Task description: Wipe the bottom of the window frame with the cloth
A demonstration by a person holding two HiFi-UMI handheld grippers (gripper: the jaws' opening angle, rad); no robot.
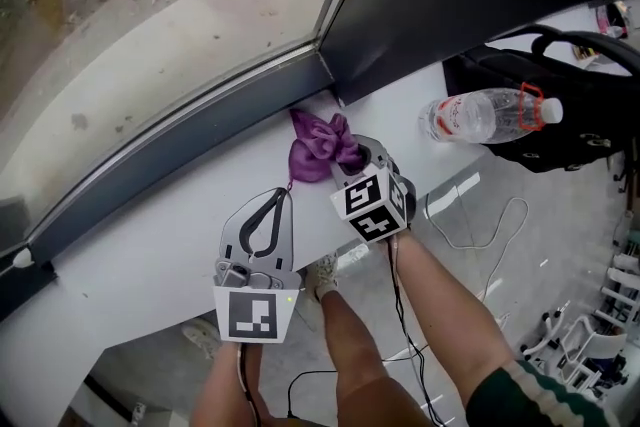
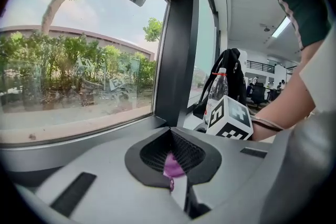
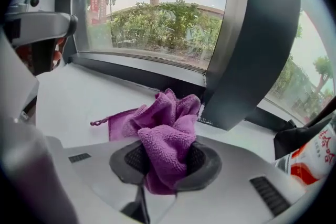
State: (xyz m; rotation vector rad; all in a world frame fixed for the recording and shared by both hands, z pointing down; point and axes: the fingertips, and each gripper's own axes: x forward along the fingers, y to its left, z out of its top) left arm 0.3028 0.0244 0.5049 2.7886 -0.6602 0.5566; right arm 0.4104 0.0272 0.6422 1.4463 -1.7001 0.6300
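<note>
A crumpled purple cloth [image 1: 318, 147] lies on the white sill [image 1: 150, 255] at the corner where the dark bottom rail of the window frame [image 1: 200, 130] meets the upright post. My right gripper [image 1: 353, 161] is shut on the cloth's near end, and in the right gripper view the cloth [image 3: 167, 136] bulges up out of the right gripper [image 3: 165, 168]. My left gripper [image 1: 284, 193] rests on the sill just left of the cloth, shut, its tips beside the cloth's thin loop. In the left gripper view, a bit of purple cloth [image 2: 172, 164] shows between the left gripper [image 2: 171, 178] jaws.
A plastic water bottle [image 1: 485, 115] lies on the sill to the right, next to a black bag [image 1: 560, 105]. A white cable [image 1: 480, 235] trails on the floor below. The person's legs and a shoe show under the sill's edge.
</note>
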